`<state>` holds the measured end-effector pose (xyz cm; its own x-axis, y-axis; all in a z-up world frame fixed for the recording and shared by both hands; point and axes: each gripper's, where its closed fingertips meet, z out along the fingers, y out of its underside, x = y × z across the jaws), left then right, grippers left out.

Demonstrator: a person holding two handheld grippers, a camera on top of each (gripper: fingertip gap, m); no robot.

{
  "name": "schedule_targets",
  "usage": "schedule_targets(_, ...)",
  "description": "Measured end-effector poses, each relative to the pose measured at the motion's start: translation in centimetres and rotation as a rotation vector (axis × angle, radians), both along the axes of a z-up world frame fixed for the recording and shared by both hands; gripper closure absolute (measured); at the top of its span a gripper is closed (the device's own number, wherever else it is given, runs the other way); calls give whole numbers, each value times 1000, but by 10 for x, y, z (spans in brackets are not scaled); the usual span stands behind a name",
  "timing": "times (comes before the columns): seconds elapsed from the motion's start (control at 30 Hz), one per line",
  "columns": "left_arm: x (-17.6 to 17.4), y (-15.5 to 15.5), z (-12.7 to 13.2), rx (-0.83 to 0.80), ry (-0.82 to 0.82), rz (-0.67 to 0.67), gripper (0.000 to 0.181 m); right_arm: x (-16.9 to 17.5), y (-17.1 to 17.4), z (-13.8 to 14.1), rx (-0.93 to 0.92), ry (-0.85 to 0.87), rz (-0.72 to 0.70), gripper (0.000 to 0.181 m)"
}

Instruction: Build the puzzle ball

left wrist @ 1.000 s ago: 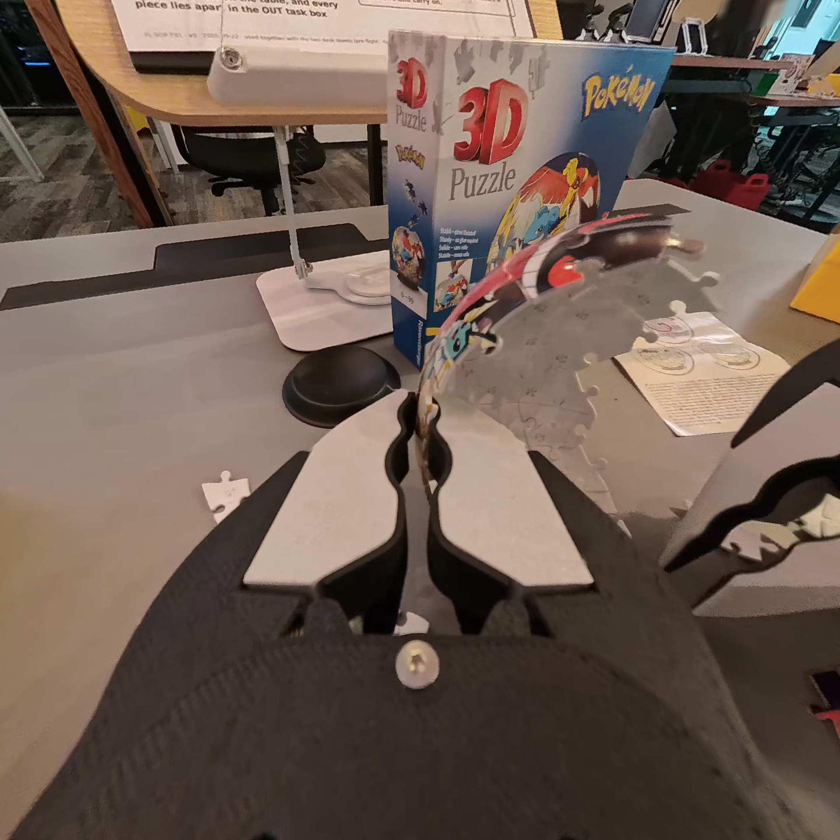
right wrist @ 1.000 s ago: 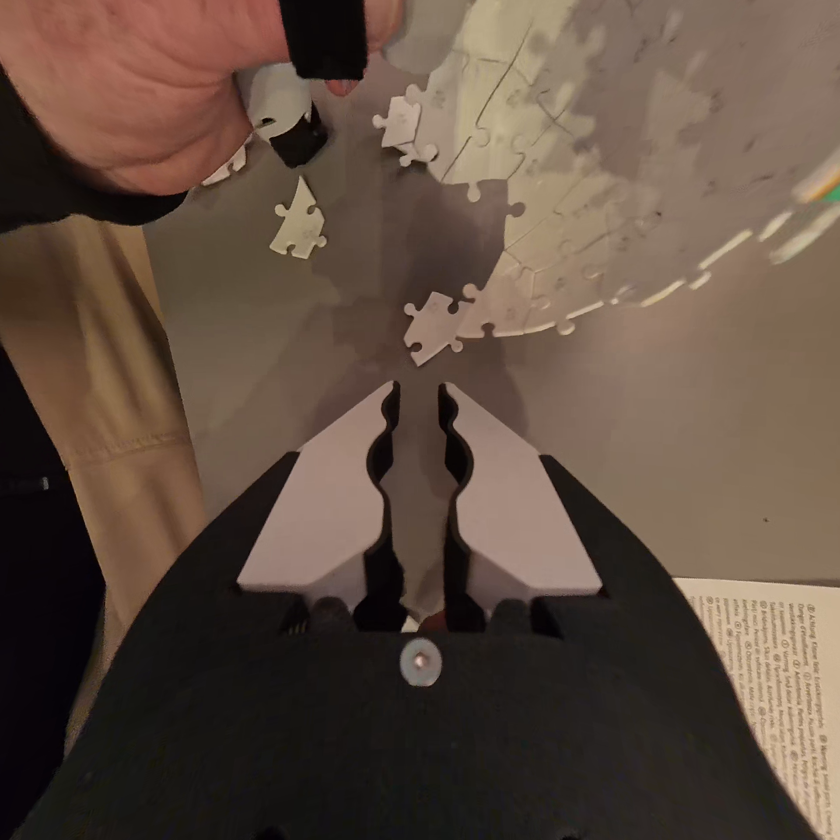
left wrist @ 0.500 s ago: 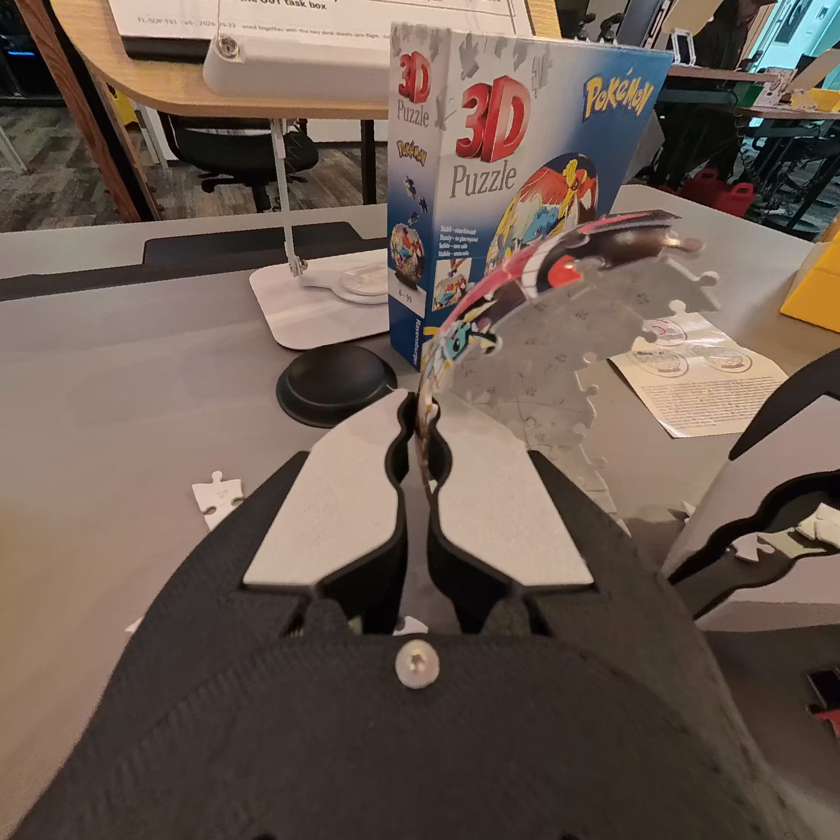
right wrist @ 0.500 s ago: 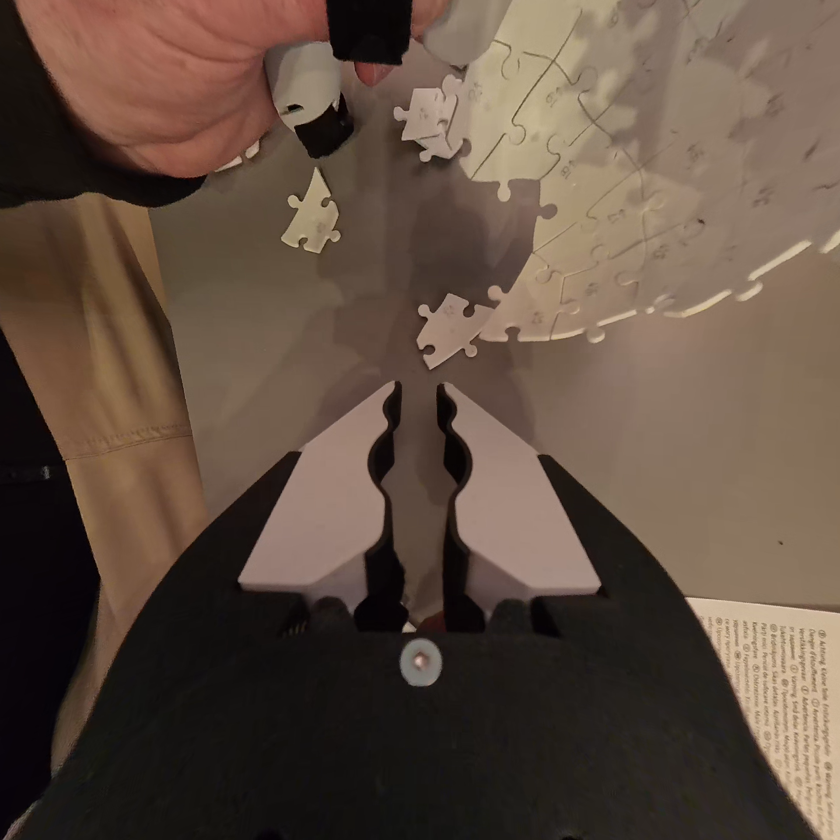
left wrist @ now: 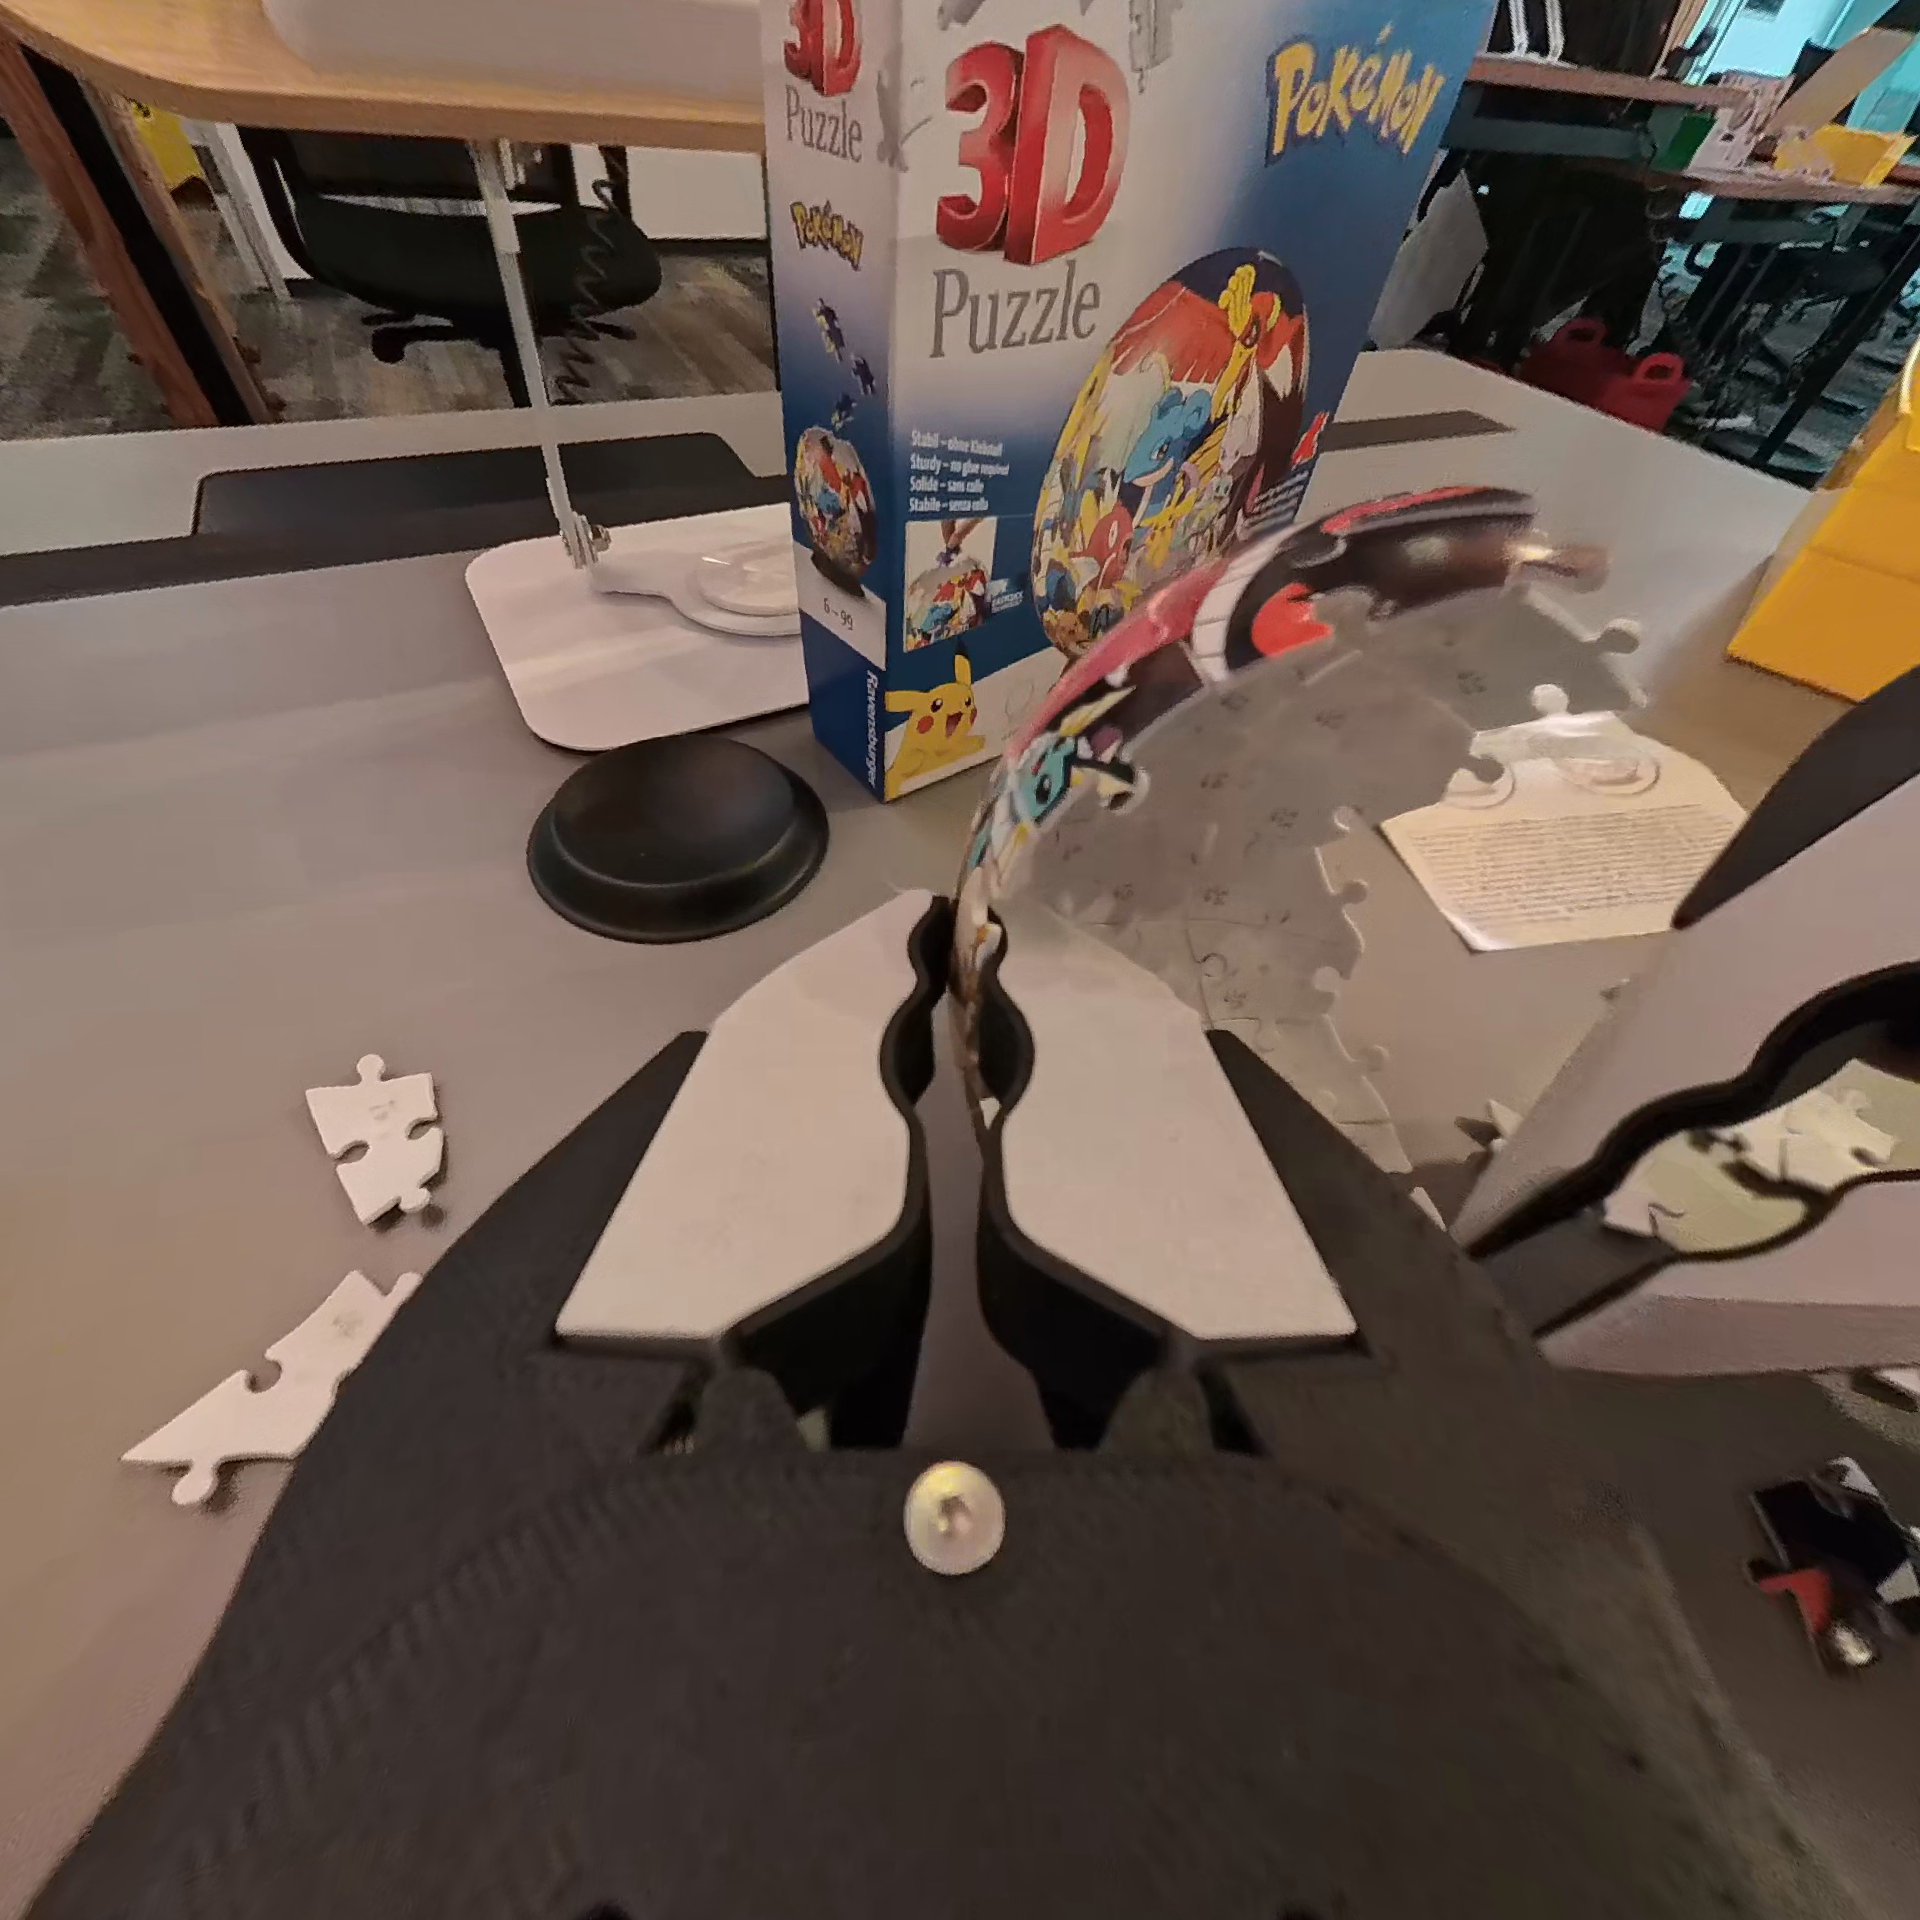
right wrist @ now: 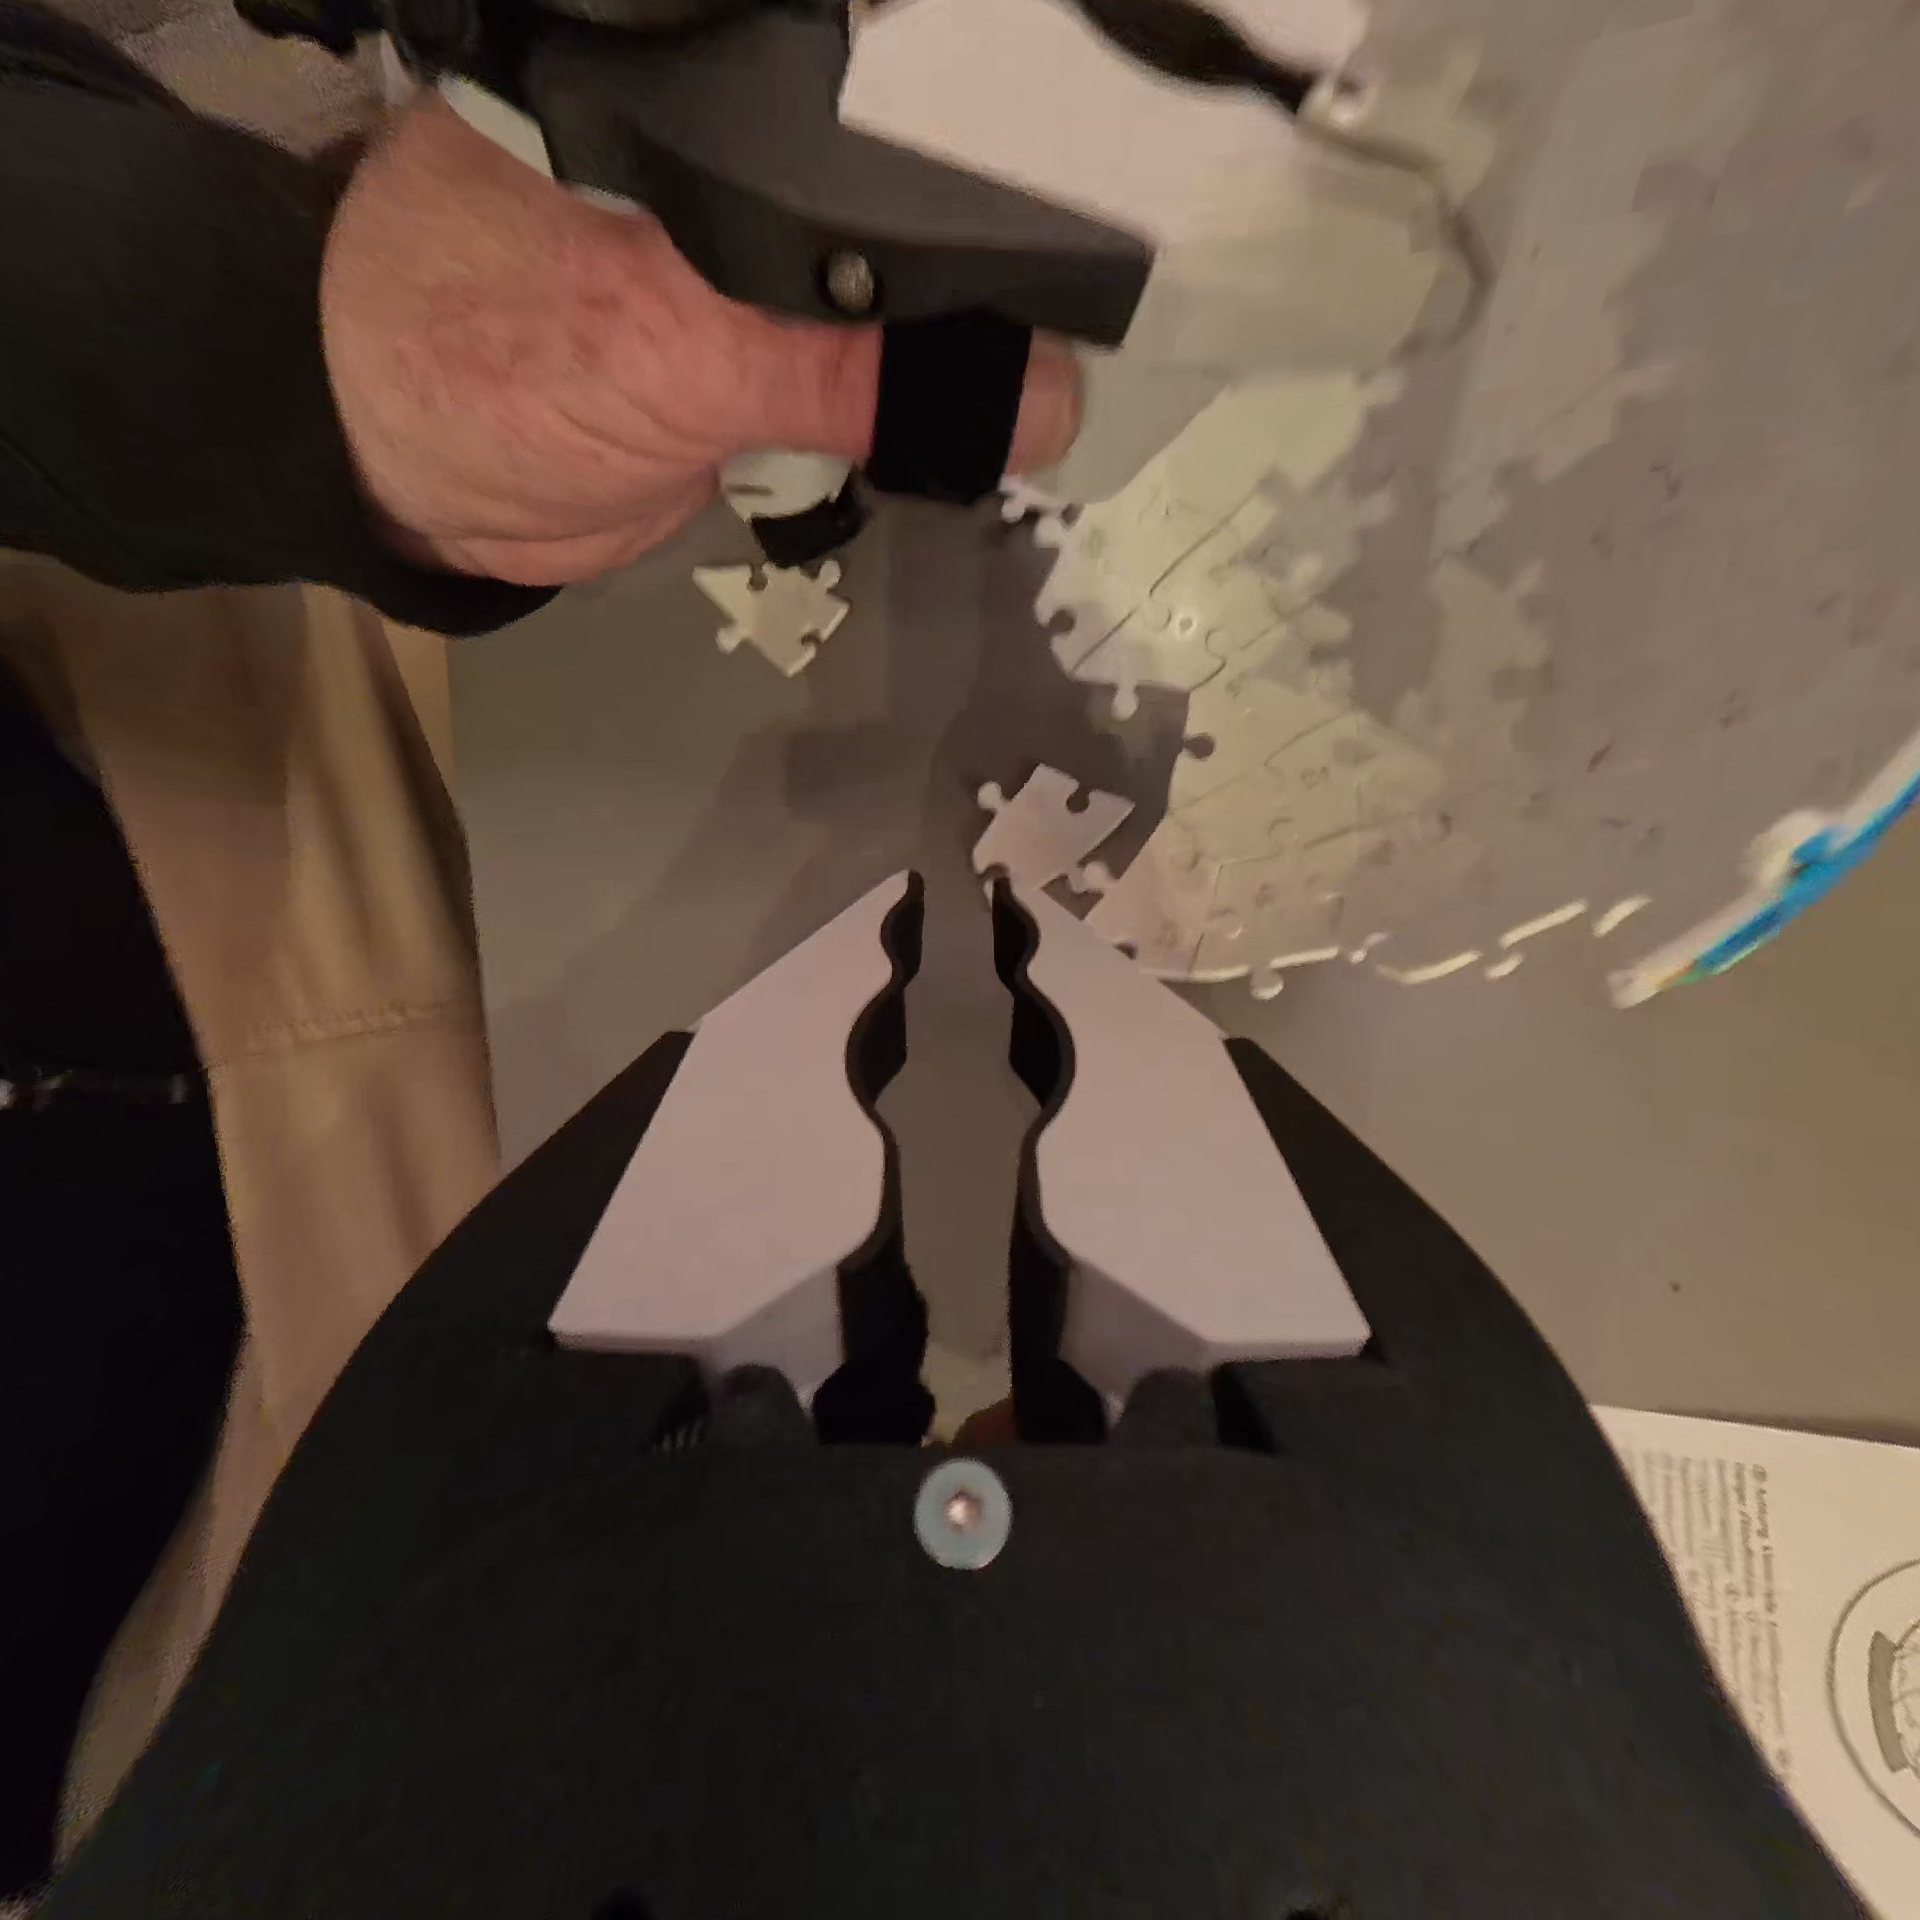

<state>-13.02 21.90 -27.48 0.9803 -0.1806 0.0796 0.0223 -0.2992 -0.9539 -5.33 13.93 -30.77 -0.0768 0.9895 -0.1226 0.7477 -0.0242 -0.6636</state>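
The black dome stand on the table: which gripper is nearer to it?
Left. The left gripper is just behind the black dome stand, clamping the curved puzzle shell. The right gripper is beyond the shell, farther away.

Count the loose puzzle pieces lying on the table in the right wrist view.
2. One loose piece lies just below the hand; the other piece lies just past the right gripper, beside the puzzle shell. More may be hidden under the hand or shell.
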Motion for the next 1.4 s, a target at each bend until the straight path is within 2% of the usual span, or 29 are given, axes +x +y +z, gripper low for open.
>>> schedule_targets(0.27, 3, 1, -7, -49, 35, -8, 179, -11, 8, -11, 155, -27, -27, 153)
schedule_targets(0.5, 2, 2, -12, -84, 33, -11, 178, -5, 13, -3, 126, -5, -42, 149)
schedule_targets(1.4, 10, 3, -17, -115, 44, -38, 179, 10, -6, -23, 37, -104, 54, 144)
